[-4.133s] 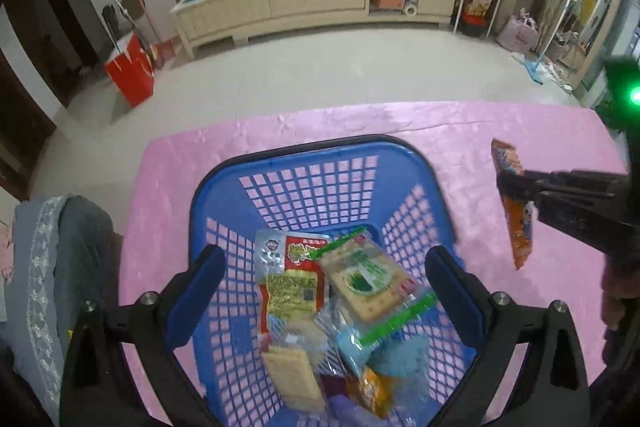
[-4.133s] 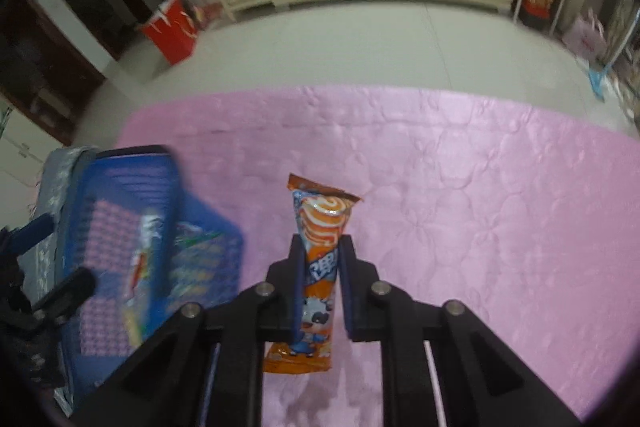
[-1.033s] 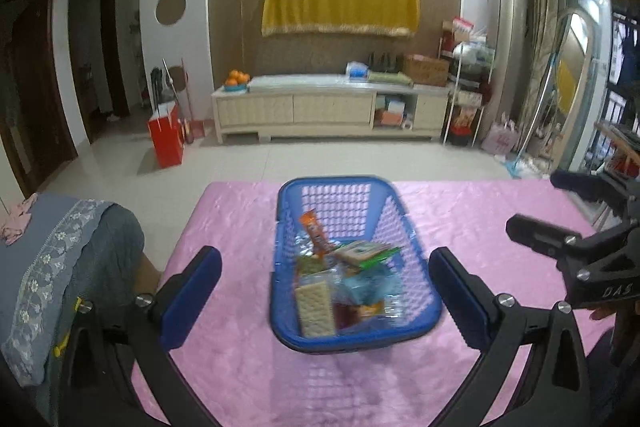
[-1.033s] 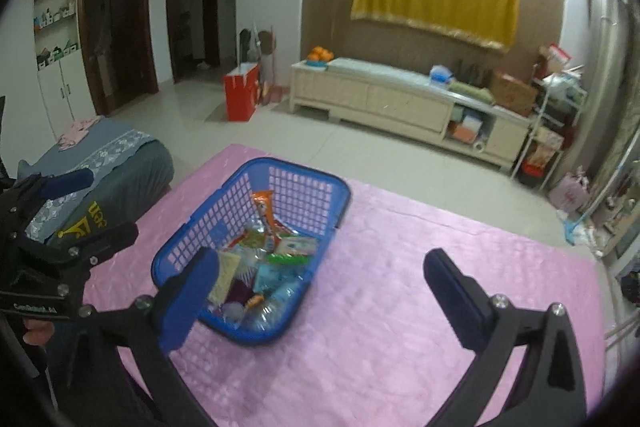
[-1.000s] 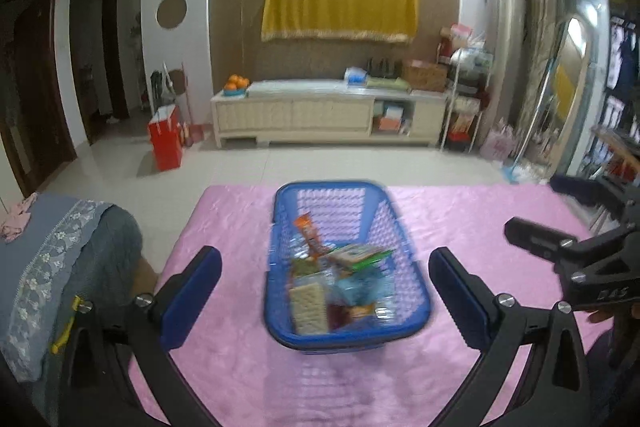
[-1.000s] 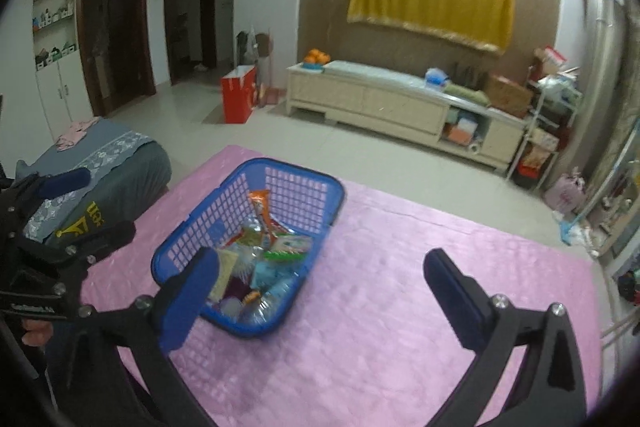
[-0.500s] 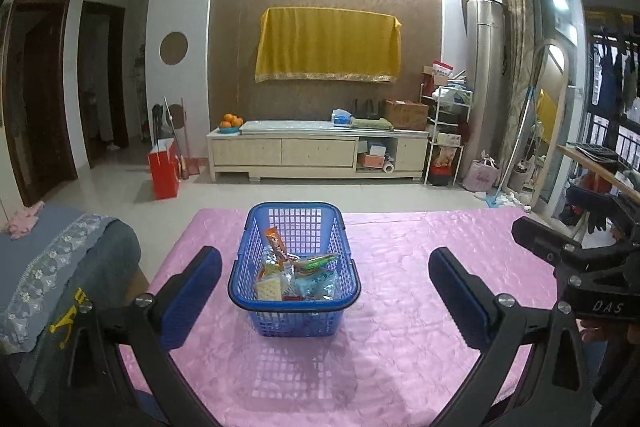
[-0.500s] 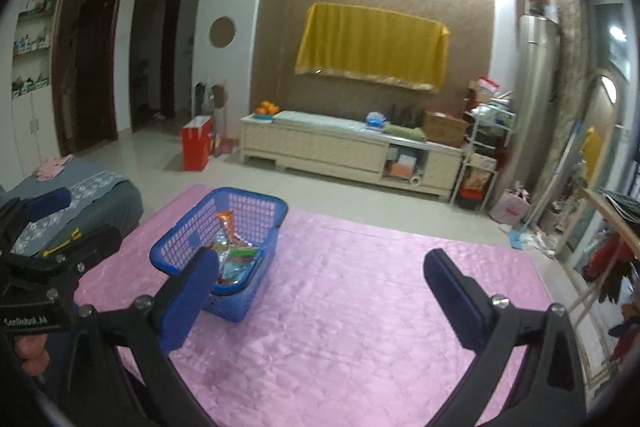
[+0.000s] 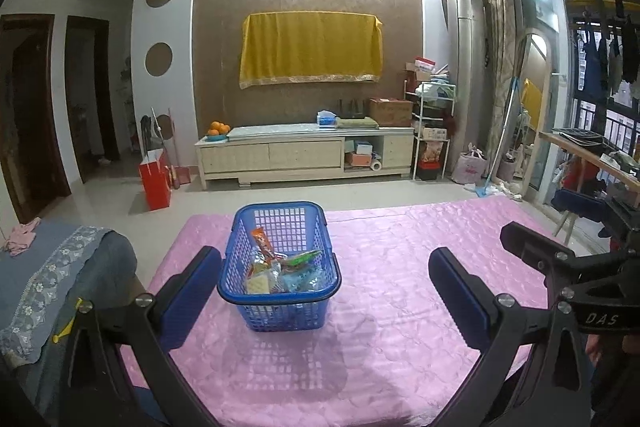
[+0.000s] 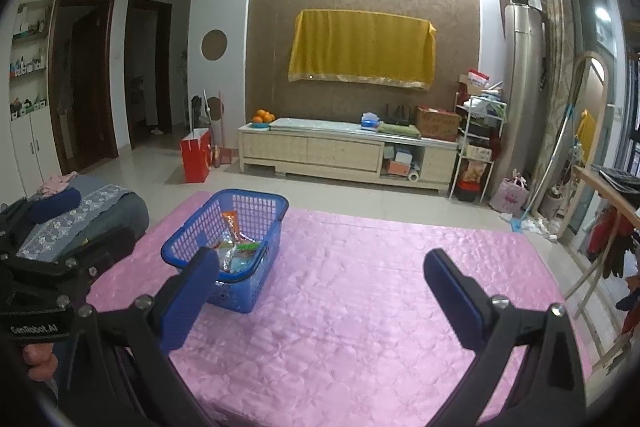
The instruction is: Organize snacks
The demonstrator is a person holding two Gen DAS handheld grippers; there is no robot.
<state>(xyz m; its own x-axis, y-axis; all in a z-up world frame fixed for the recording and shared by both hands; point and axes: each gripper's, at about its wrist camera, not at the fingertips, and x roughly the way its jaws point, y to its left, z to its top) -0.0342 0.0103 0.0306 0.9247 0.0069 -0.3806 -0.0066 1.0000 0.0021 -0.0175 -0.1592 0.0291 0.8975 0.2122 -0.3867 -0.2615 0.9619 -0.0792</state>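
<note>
A blue plastic basket (image 9: 239,269) stands on the pink tablecloth (image 9: 380,307), with several snack packets in it, an orange packet (image 9: 261,241) standing upright among them. It also shows in the right wrist view (image 10: 188,231), left of centre. My left gripper (image 9: 324,267) is open and empty, pulled back from the basket and raised. My right gripper (image 10: 320,267) is open and empty, held back to the right of the basket. The right gripper also shows at the right edge of the left wrist view (image 9: 560,263).
A grey-blue cushioned seat (image 9: 48,267) sits off the table's left edge. A cream TV cabinet (image 9: 304,155) stands against the far wall, with a red bag (image 9: 154,179) on the floor. A wooden table (image 10: 608,195) and clothes are at the right.
The orange packet that my right gripper held went into the basket. Both grippers have since opened, pulled back and risen, so the basket looks smaller and farther.
</note>
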